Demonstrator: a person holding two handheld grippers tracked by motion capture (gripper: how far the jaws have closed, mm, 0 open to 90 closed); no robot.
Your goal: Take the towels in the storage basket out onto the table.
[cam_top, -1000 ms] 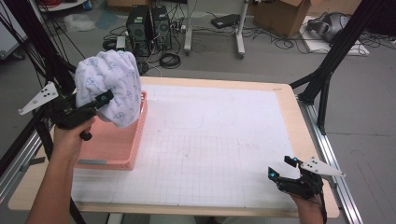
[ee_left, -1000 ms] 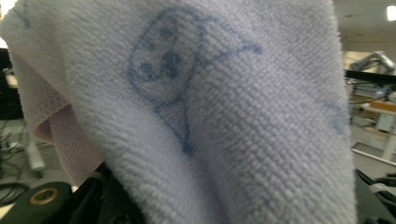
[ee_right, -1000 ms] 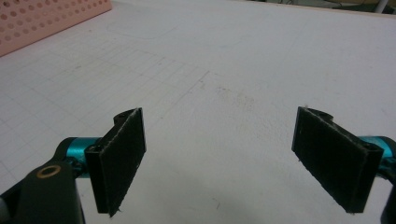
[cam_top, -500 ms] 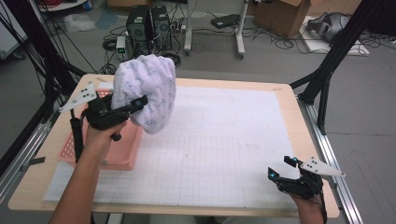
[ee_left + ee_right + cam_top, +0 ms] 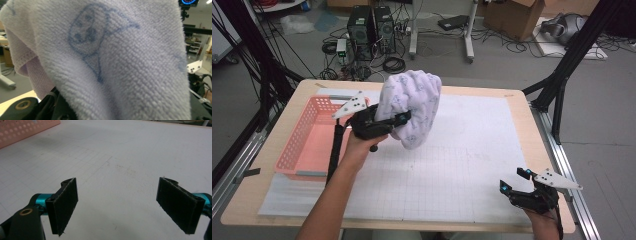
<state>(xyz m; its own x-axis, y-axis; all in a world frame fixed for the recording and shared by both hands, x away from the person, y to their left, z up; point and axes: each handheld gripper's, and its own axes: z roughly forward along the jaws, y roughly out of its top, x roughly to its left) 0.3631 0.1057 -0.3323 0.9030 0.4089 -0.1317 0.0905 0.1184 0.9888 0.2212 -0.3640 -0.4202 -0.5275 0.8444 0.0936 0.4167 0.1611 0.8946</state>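
Observation:
A bunched white towel point(image 5: 412, 107) with faint blue prints hangs in the air over the left part of the white grid mat point(image 5: 472, 165), just right of the pink basket point(image 5: 307, 145). My left gripper point(image 5: 401, 119) is shut on it from the left side. In the left gripper view the towel point(image 5: 112, 62) drapes right across the jaws and hides them. My right gripper point(image 5: 513, 179) rests low at the mat's front right corner. Its two black pads point(image 5: 66, 205) stand wide apart with only bare mat point(image 5: 120, 170) between them.
The perforated pink basket sits on the table's left side, and its corner point(image 5: 22, 130) appears far off in the right gripper view. The wooden table edge point(image 5: 537, 125) borders the mat. Black frame legs, computers and cables lie on the floor beyond.
My left gripper has carried the towel to the right, from above the basket to above the mat's left part, sinking slightly. The right gripper has not moved.

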